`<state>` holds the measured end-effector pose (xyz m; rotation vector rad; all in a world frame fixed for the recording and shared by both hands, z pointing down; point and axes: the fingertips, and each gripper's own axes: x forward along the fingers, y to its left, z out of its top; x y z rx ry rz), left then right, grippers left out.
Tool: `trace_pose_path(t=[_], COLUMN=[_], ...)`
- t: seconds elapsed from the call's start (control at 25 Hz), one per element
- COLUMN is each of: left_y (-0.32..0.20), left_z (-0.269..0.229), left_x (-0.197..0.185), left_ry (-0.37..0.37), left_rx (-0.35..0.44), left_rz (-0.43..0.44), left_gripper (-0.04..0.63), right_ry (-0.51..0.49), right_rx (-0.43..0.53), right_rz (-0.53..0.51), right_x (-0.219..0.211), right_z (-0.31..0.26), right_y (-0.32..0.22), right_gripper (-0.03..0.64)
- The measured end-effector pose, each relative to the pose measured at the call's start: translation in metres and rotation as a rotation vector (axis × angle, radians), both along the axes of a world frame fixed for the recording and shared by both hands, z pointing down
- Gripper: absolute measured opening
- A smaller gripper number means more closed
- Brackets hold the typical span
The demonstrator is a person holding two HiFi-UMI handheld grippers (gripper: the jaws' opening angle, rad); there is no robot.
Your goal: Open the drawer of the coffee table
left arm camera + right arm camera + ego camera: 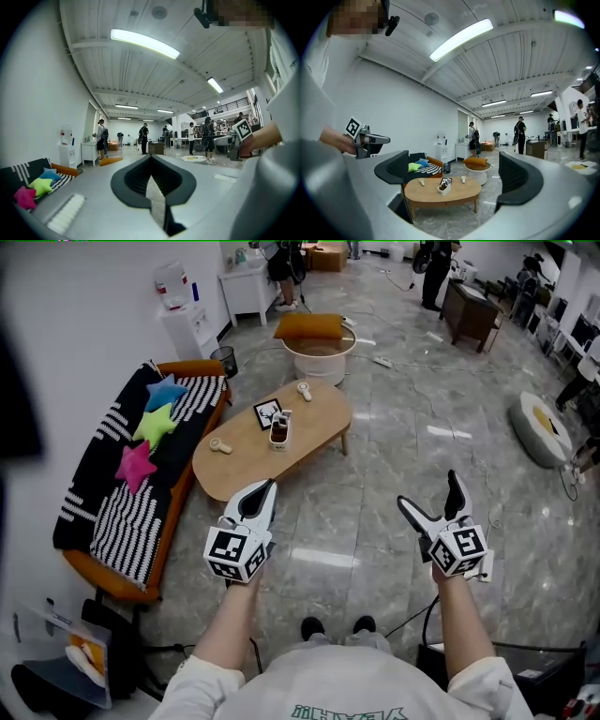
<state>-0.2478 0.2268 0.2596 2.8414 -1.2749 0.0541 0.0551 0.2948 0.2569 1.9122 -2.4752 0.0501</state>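
Head view is showing the coffee table counter (pixel 246 468) standing on the stone floor, up and left of the frame's middle. Its oval top is running long from lower left to upper right, and a small caddy (pixel 279 431) is sitting near its centre. No drawer front is showing from above. In the right gripper view the band under the top is facing the camera, but any drawer or pull there is too small to make out.

The left gripper (pixel 266 487) is hovering just below the counter's near edge in the frame, its fingers pressing together on nothing. The right gripper (pixel 428 489) is hanging well apart at the right, fingers spread wide and empty, and is framing the counter between them in its own view. The left is probably lying nearer, while the right looks better aimed. Either would be needing to reach forward and down to the near long side.
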Motion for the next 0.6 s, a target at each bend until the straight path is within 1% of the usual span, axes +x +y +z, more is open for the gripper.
trace_pose_path(t=[0.24,0.44,0.6], left_y=[-0.019,-0.042,-0.07], left_z=[0.006,0.006,0.0], left_x=[0.017,0.046,0.076], left_ry=[0.011,0.0,-0.019], left_rx=[-0.008,-0.005,0.013], left_rz=[0.027,0.022,-0.007], left_gripper=[-0.002,-0.002,-0.002], right_ry=[0.015,0.003,-0.002], right_rx=[-0.017,-0.01,0.004], right_rz=[0.02,0.021,-0.01], right_x=[0.012,0.045,0.078], right_z=[0.005,0.004,0.004], right_y=[-0.005,-0.03,-0.063], right_gripper=[0.589,0.589,0.588])
